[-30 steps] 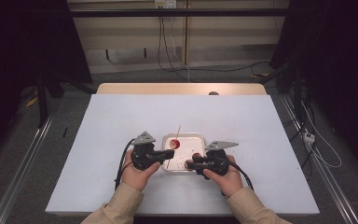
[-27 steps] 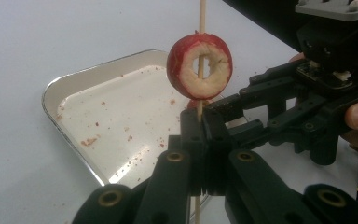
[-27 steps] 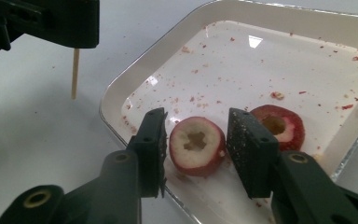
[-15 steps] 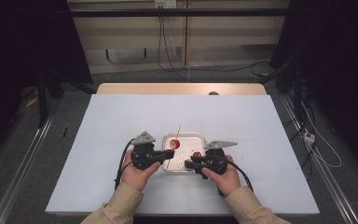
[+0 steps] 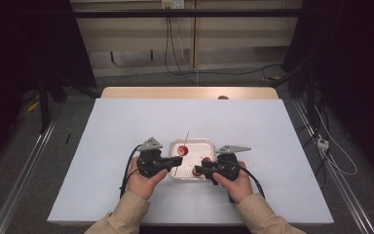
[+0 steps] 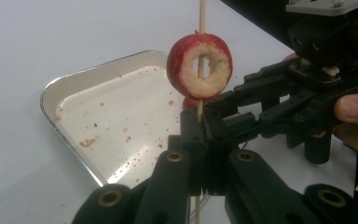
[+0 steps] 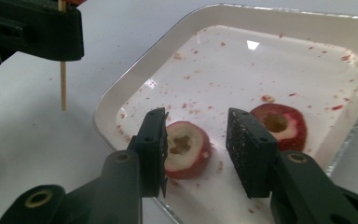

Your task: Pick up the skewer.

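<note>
Apple slice (image 7: pixel 184 150) lies between the open right hand-held gripper (image 7: pixel 196 156) jaws, unclamped.

Two handheld black grippers: left gripper (image 5: pixel 179 160), right gripper (image 5: pixel 198 169). Grey three-cornered plate atop each, black cable trailing behind. Linked black jaw arms with brass-coloured pivot pins, textured black pads. Tan sleeves (image 5: pixel 126 208) with ribbed cuffs.
</note>
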### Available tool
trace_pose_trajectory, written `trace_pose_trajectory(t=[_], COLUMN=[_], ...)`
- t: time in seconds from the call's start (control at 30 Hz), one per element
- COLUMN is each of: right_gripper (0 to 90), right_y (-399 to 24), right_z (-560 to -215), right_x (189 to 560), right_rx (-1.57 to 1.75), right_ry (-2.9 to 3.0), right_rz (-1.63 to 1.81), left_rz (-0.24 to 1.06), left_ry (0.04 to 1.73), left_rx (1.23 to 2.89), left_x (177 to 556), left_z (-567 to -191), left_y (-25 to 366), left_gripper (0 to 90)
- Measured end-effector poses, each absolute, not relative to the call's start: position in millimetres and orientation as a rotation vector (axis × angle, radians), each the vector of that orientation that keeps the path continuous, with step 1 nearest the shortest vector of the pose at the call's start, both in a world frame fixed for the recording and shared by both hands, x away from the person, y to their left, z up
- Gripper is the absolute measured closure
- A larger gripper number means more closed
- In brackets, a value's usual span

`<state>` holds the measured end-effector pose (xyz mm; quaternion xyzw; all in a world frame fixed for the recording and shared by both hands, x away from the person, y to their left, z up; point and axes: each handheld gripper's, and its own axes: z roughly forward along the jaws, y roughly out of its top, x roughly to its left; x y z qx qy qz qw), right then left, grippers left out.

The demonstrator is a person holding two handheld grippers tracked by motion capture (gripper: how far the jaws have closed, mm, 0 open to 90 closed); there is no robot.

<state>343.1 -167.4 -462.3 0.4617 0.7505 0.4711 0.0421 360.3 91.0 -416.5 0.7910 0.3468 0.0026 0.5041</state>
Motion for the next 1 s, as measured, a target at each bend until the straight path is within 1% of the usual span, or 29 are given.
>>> trace_pose_trajectory(t=[0.53,0.7,0.73,0.87,1.0], right_gripper=[63.4,68.2,71.6,72.8,72.9], right_y=[-159,-157,-157,-161,-175], right_z=[-466,-467,-468,-463,-452], right_x=[341,340,340,341,345], right_rx=[1.405,1.411,1.413,1.431,1.47], right_ry=[2.333,2.355,2.357,2.316,2.24], right_rz=[1.475,1.483,1.492,1.545,1.615], left_rz=[0.004,0.005,0.004,-0.002,-0.017], left_ry=[0.837,0.839,0.838,0.836,0.832], left_rx=[1.91,1.906,1.907,1.911,1.93], left_x=[360,360,360,360,360], left_z=[-417,-416,-416,-416,-417], left_y=[91,91,91,91,90], left_gripper=[89.3,89.3,89.3,89.3,89.3])
